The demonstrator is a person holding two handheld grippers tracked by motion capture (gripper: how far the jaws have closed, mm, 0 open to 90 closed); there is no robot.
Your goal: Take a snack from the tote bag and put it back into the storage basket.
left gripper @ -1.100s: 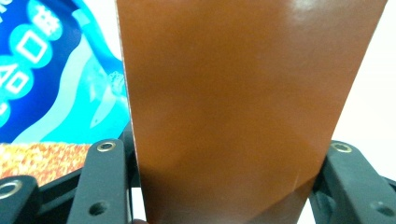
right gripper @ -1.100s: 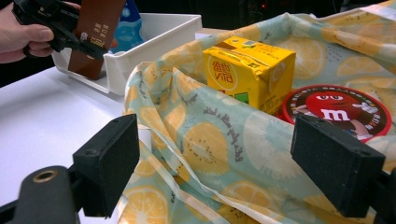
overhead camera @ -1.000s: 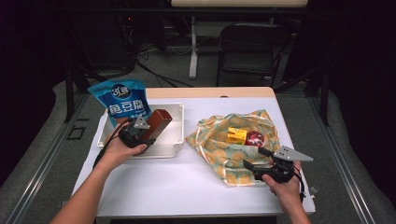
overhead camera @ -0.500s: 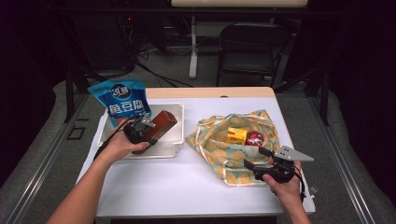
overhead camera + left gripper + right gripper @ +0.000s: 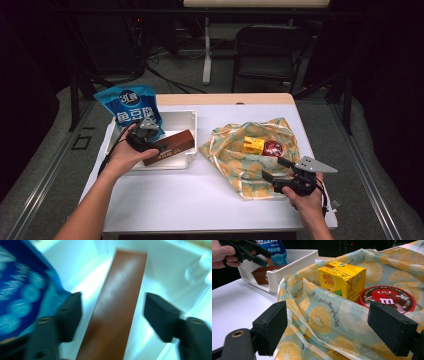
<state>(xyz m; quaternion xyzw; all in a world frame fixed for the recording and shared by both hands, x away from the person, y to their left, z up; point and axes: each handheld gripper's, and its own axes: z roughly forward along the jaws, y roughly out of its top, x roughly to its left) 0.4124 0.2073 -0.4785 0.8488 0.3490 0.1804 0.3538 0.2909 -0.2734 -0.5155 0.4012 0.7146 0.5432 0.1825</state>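
I'm hovering my left gripper (image 5: 159, 146) over the brown box (image 5: 170, 147), which is lying in the white tray (image 5: 185, 120) beside the blue snack bag (image 5: 129, 106); its jaws are standing spread, clear of the box's sides. My right gripper (image 5: 273, 169) is resting wide apart at the lemon-print cloth (image 5: 240, 160), which is holding a yellow carton (image 5: 254, 145) and a red tin (image 5: 273, 148).

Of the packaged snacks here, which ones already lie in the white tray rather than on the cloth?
The brown box and the blue bag are in the white tray. The yellow carton and red round tin sit on the lemon-print cloth.
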